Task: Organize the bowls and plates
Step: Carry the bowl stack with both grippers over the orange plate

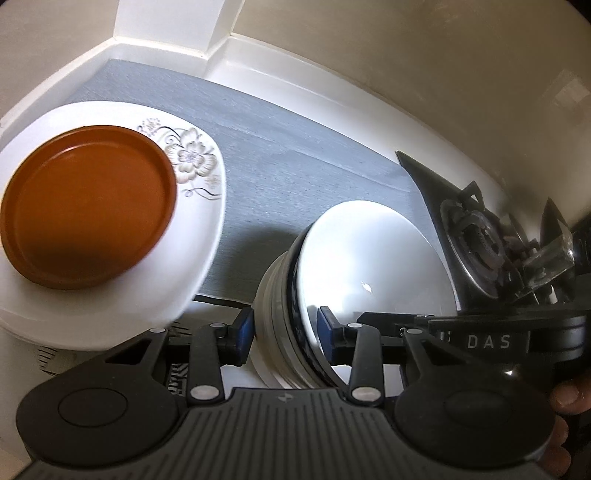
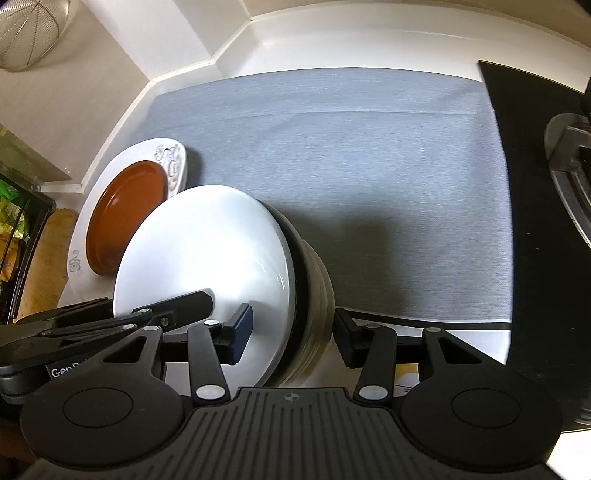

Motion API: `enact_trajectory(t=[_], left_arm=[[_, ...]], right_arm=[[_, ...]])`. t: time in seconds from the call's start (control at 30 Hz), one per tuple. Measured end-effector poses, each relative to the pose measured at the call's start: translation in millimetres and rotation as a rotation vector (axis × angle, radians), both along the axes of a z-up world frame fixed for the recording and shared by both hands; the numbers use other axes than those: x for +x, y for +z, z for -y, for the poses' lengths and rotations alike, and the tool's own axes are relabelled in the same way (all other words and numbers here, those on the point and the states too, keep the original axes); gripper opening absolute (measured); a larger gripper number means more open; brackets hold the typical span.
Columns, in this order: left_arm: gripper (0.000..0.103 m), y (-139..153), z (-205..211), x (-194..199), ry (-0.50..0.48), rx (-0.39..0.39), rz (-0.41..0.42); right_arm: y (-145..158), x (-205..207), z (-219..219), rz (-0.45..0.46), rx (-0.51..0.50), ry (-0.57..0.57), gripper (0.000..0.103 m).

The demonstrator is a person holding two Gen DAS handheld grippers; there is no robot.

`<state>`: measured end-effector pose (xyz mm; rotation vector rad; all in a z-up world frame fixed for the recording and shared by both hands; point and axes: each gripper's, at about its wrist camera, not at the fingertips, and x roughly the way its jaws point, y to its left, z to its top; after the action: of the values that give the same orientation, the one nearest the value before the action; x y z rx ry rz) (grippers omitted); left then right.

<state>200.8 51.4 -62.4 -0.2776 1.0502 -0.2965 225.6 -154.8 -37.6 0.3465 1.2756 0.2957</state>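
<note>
Bowl stack [image 1: 354, 258] is held off the grey mat [image 2: 351, 166] between both tongs, tipped on its side: stacking axis roughly level, running across both views. Mouth of the white inner bowl faces right in the left wrist view, left in the right wrist view. Left tongs [image 1: 284, 332] straddle the rim edge, blue pads on either side of the nested walls, clamped on the stack. Right tongs [image 2: 291, 334] straddle the opposite rim; one pad inside the white bowl, the other looks just clear of the ribbed outer wall, so grip can't be confirmed. Brown plate [image 1: 86, 206] sits on a flowered white plate [image 1: 195, 162], left of both tongs. Left view only: gas burner [image 1: 476, 243], fingers [image 1: 565, 398]. Right view only: wire basket [image 2: 29, 29], board [image 2: 48, 258].
</note>
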Motion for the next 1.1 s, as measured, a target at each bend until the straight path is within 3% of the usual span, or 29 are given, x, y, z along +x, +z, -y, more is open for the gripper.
enact_trajectory(t=[0.27,0.47,0.73,0.97,1.1], left_arm=[[0.041,0,-23,-3,-0.018,-0.022,0.029],[0.046,-4,-37,-3,-0.030,-0.078,0.003],[0.048,-3,-41,-2,-0.091,-0.072,-0.005],[0.048,-8,-45,1,-0.050,-0.117,-0.035],[0.047,-5,-42,0,-0.058,-0.091,-0.021]], right_arm=[[2,-6,-22,0.020,-0.005,-0.022,0.050],[2,-14,-28,0.028,-0.001,-0.064,0.050],[5,-22,-25,0.028,-0.018,-0.139,0.050],[5,-23,-22,0.008,-0.024,-0.177,0.050],[1,-17,-24,-0.012,-0.004,-0.177,0.051]])
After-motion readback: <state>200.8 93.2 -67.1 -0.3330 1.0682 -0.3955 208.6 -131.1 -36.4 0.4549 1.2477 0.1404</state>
